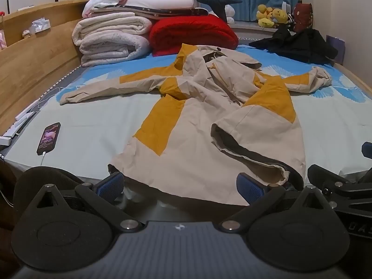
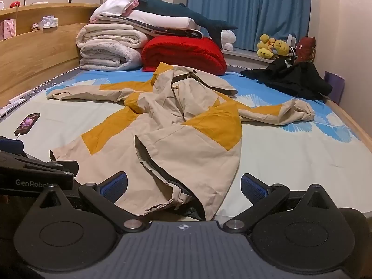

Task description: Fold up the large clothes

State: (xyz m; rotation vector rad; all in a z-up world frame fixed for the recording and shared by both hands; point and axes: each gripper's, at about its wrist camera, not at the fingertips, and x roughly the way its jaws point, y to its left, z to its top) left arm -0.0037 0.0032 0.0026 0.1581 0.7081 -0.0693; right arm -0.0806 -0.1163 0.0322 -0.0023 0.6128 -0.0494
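A beige-and-mustard jacket [image 1: 204, 125] lies spread on the bed [image 1: 93, 134], sleeves out to both sides (hem nearest the cameras). The left claw [image 1: 180, 187] and right claw [image 2: 183, 186] both gape wide, holding nothing, just short of the hem.

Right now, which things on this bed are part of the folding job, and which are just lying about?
Part of the job:
- beige and yellow jacket, spread out unfolded
- left gripper, open
- right gripper, open

Lying about:
- phone
- red blanket
- white blankets
- black clothes
- plush toys
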